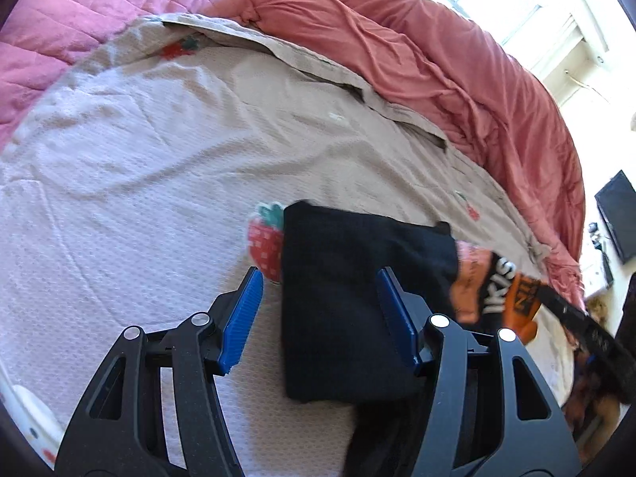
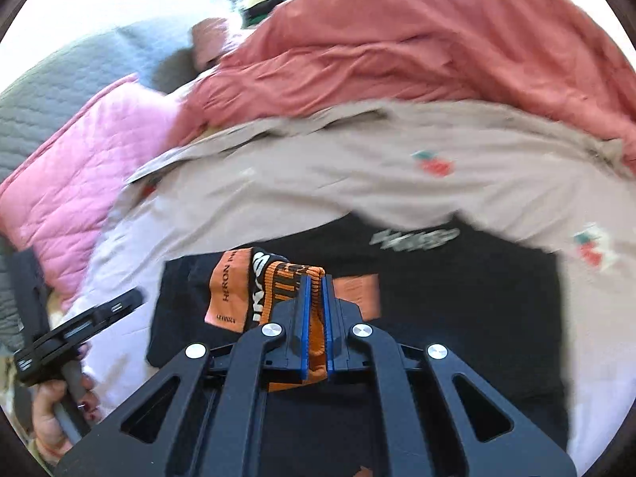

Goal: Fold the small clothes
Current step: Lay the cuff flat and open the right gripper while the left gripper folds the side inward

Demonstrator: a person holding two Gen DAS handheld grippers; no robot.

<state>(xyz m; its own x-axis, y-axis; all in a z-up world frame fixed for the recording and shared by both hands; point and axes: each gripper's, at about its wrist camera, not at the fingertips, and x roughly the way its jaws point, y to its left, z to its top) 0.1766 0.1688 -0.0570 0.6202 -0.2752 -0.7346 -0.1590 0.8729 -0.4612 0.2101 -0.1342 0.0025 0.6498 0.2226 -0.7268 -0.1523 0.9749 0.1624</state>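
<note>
Right gripper (image 2: pixel 314 318) is clamped on the orange-and-black sock (image 2: pixel 274 278), which I'm holding just above the black garment (image 2: pixel 457 298) on the bedspread (image 2: pixel 318 167). Left gripper (image 1: pixel 318 318) is spread wide, gripping nothing, over the black garment's folded edge. My read: mid-fold on the sock. Next I need to lay it flat and let go. Count: one sock, one black garment, two grippers.

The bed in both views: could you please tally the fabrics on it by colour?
Black folded garment: 1
Orange-and-black garment, clamped in the right gripper: 1
Pink quilt: 1
Salmon duvet: 1
Grey quilt: 1
Beige strawberry sheet: 1
Total: 6
</note>
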